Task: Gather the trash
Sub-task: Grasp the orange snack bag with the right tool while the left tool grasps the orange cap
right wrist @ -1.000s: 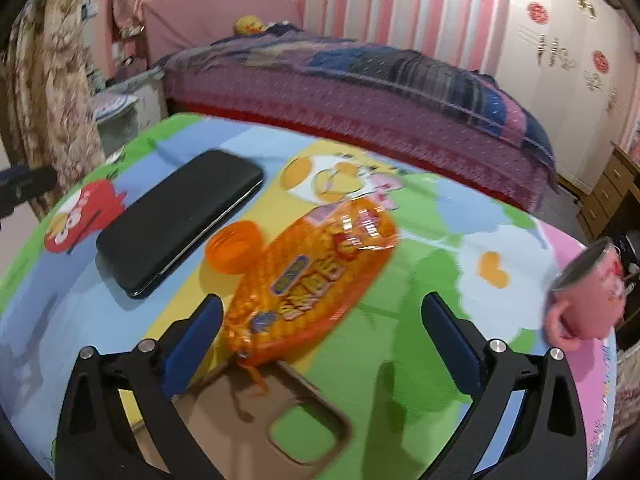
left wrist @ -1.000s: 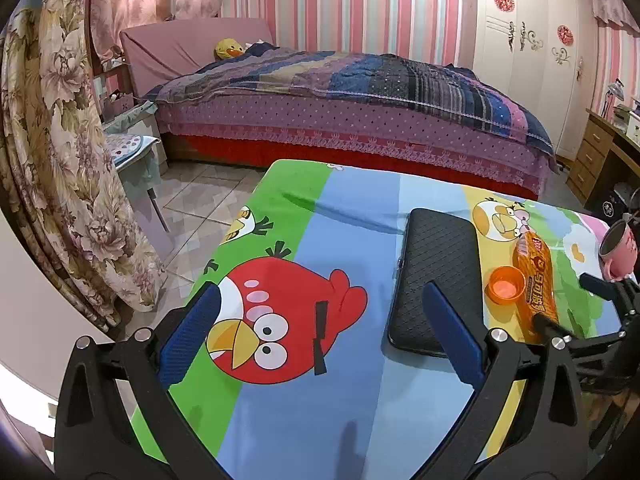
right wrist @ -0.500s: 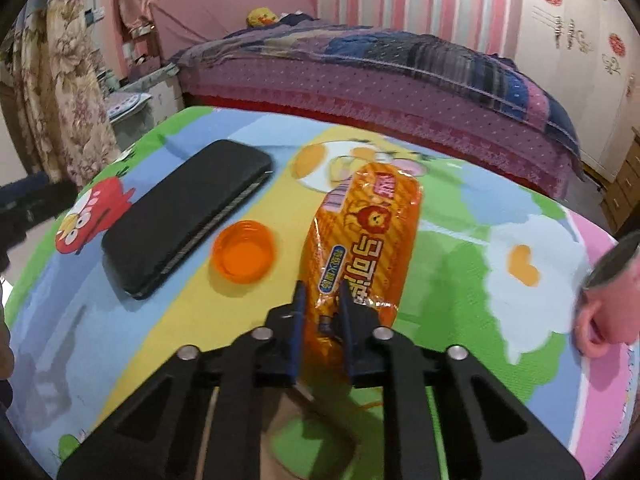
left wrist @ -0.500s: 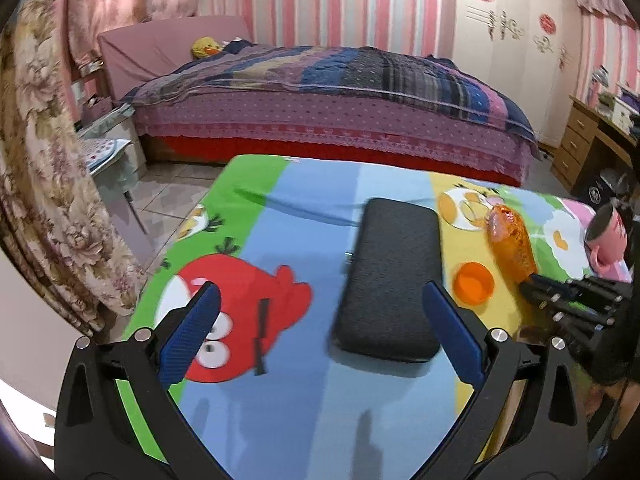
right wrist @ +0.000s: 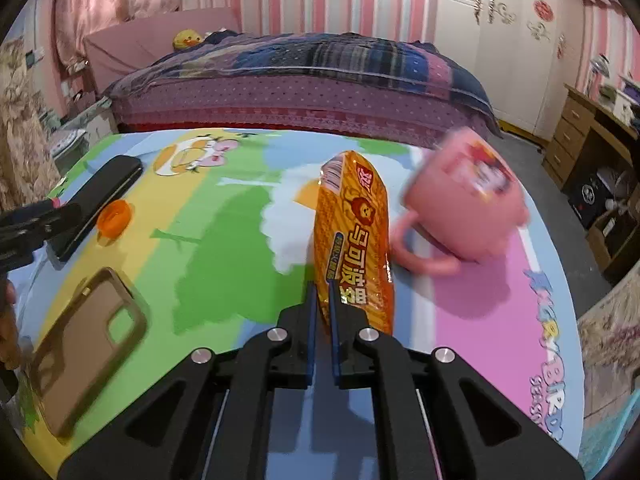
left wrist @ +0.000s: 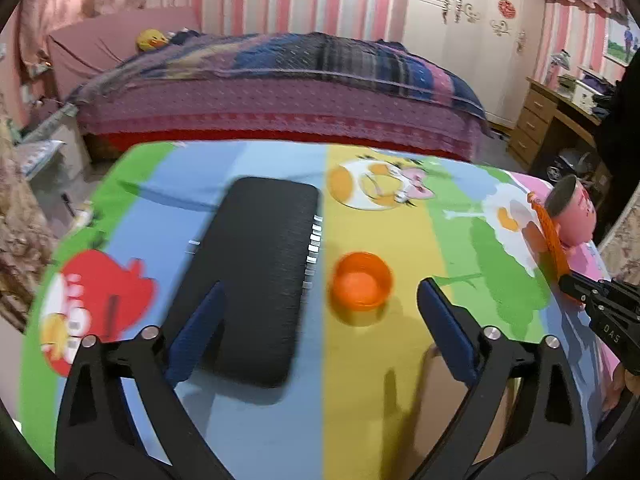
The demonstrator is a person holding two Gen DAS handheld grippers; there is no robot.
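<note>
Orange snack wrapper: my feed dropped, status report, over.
Right gripper shut on the orange snack wrapper. Left gripper closing, empty, orange cap ahead. Pink mug close beside wrapper.

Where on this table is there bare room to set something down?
Free: the green-and-white stretch between the orange cap and the snack packet, and the pink corner nearer than the mug. Crowded: the left side, with black case, cap and phone cover.

Dim indoor light, motion blur, fisheye
</note>
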